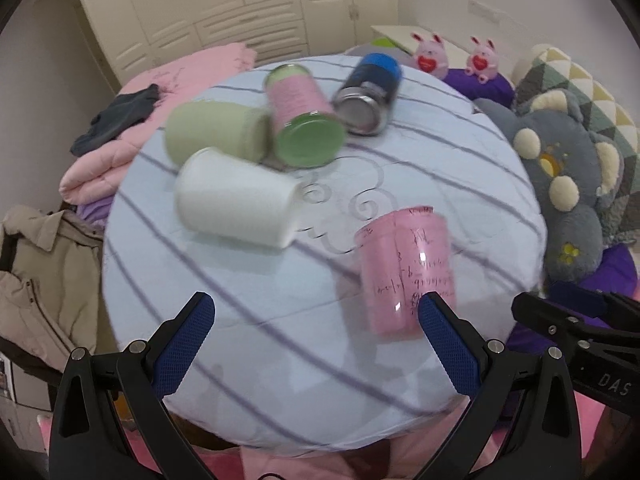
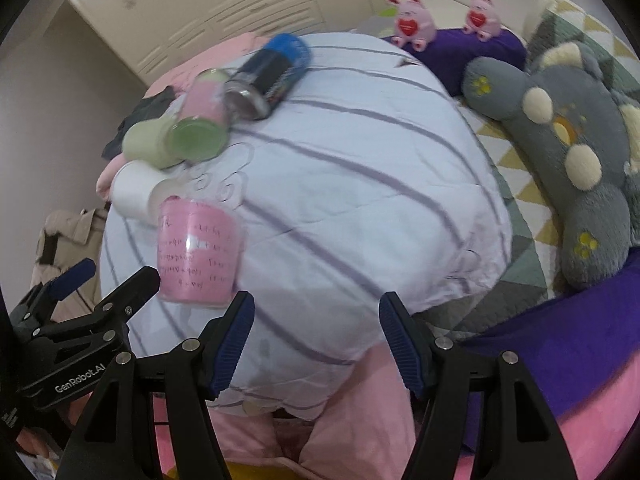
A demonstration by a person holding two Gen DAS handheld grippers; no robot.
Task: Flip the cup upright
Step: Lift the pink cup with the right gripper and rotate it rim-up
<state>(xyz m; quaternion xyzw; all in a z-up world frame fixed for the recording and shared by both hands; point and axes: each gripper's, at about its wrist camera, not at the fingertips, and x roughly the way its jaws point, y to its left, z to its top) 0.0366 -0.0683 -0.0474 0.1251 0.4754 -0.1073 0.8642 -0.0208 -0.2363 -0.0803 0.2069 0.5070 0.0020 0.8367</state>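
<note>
My left gripper (image 1: 316, 312) hangs with its jaws spread wide and nothing between them; its right pad sits just in front of the pink cup (image 1: 404, 268), though I cannot tell whether it touches. My right gripper (image 2: 316, 320) is likewise spread and holds nothing, its jaws over bare cushion to the right of the pink cup (image 2: 196, 248). The pink cup, printed with dark handwriting, stands on end on the striped cushion (image 1: 280, 380), narrower end up; whether that end is the mouth or the base is not resolvable from either wrist view, so I cannot say if it counts as upright. Taking the pink cup as landmark: the white cup (image 1: 240, 200) lies on its side beyond it and to the left, well apart in the left wrist view. The pale green cup (image 1: 216, 136) lies on its side farther back still, touching the pink jar with green lid (image 1: 304, 120), also on its side. The dark can with blue cap (image 1: 372, 92) lies farthest back, just beside that jar. My judgement: at most one vessel is standing and the others remain toppled, so the flipping is largely still to do.
</note>
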